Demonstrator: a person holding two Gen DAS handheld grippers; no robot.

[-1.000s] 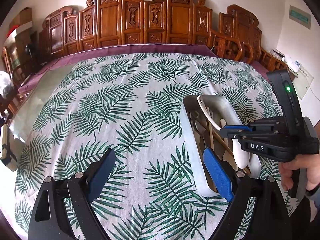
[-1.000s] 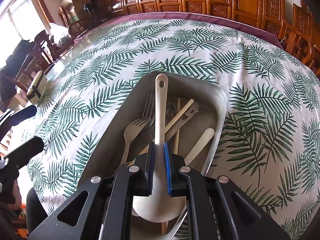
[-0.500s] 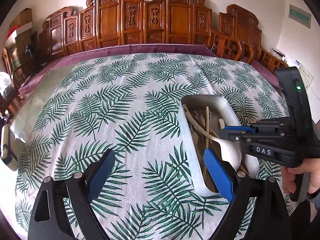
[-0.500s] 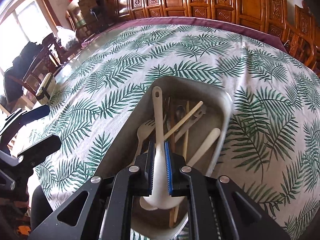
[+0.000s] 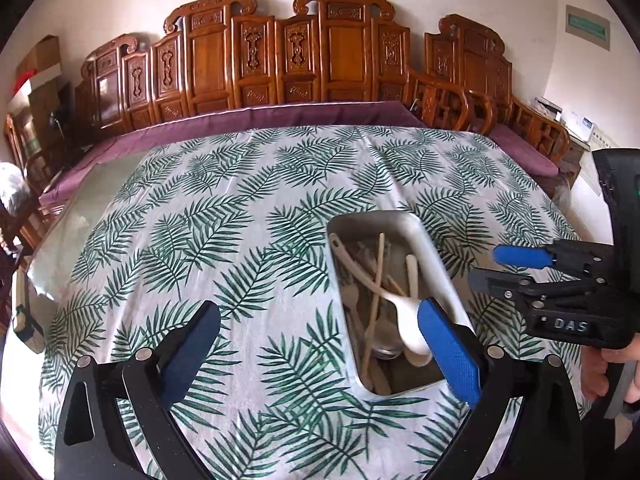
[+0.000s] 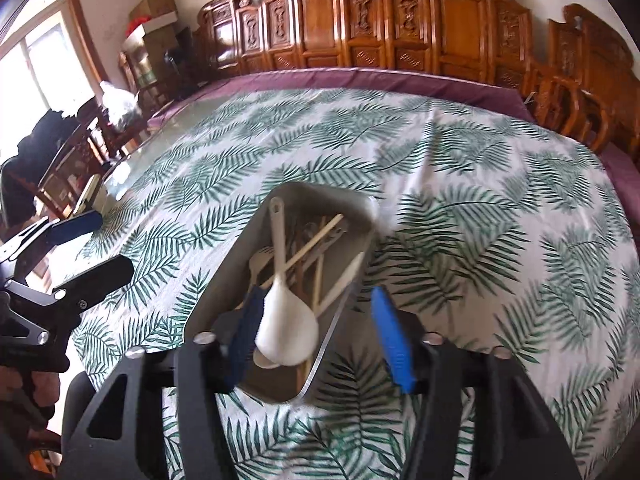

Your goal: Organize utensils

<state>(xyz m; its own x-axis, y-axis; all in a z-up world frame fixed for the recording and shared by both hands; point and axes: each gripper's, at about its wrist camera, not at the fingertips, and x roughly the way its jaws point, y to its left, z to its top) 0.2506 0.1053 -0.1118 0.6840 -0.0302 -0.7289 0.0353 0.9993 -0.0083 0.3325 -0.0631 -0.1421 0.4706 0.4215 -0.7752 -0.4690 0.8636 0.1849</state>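
Carved wooden chairs line the far wall, and the table in front of me wears a white cloth printed with green palm fronds. On it sits the metal tray, set lengthwise so long handles lie flat inside.

My right gripper is opening its fingers above the tray's near end. The white spoon lies between them, its bowl close against the left pad and clear of the other, so nothing pinches it; I judge it is dropped where its handle can run along the tray with the forks and chopsticks.

My left gripper hangs empty over the cloth, fingers spread wide, one pad overlapping the tray's near edge in view. No loose utensil shows on the cloth, so I judge the sorting nearly done.
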